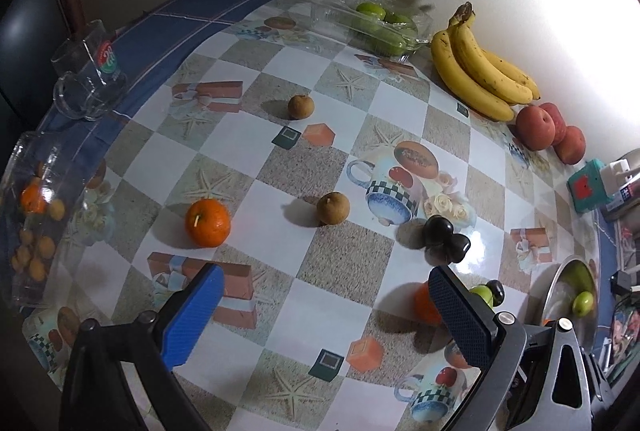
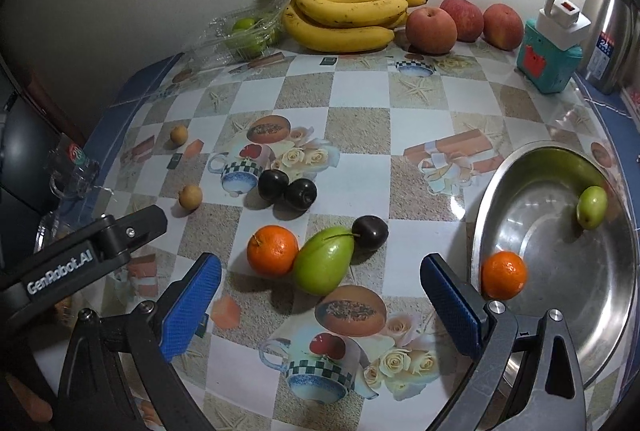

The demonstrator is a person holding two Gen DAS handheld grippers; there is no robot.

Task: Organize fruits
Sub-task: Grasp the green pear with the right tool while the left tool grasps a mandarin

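Observation:
My left gripper (image 1: 324,295) hangs open over the patterned table, nothing between its blue pads. Ahead of it lie an orange (image 1: 207,222), a brown longan (image 1: 333,208), a second longan (image 1: 301,106) and two dark plums (image 1: 446,238). My right gripper (image 2: 320,287) is also open; an orange (image 2: 272,250), a green mango (image 2: 324,260) and a dark plum (image 2: 370,233) sit just beyond its fingertips. The steel bowl (image 2: 560,311) to its right holds an orange (image 2: 504,275) and a small green fruit (image 2: 592,207). The left gripper's body (image 2: 80,255) shows at the right wrist view's left edge.
Bananas (image 2: 344,19), three apples (image 2: 460,19) and a clear box of green fruit (image 2: 244,33) line the back wall. A teal box with a white plug (image 2: 550,47) and a steel flask (image 2: 608,43) stand at back right. A glass mug (image 1: 86,87) and a clear container of small fruits (image 1: 36,227) sit at the left edge.

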